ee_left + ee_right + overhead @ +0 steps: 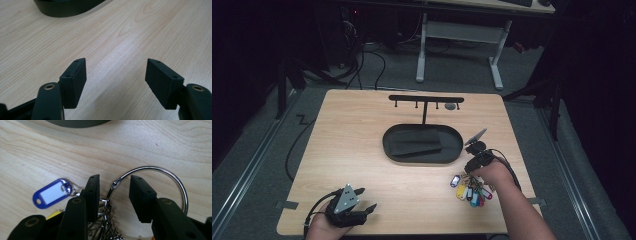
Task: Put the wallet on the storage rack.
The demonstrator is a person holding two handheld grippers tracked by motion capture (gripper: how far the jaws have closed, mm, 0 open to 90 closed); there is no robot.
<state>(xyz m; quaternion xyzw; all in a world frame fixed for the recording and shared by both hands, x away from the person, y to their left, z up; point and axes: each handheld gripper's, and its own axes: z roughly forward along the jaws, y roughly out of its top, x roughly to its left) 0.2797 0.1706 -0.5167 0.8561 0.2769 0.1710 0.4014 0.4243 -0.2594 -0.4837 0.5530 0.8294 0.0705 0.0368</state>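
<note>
Right gripper (111,195) with jaws parted astride the clasp of a large silver wire key ring (160,173) lying flat on the pale wooden table (362,150), coloured tags (469,190) just beside; left gripper (364,200) open, empty, well apart.

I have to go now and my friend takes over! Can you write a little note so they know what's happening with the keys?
Left gripper: open, holding nothing, low over the table's near left corner.
Right gripper: open, jaws on either side of the big metal ring of the key bunch, not yet closed.
Keys lie on the table by the black oval tray; blue tag sticks out sideways.
The hook rack behind the tray has one small thing hanging, no keys.
Done: reached the ring. Left: grip, lift, probably hang it.
</note>
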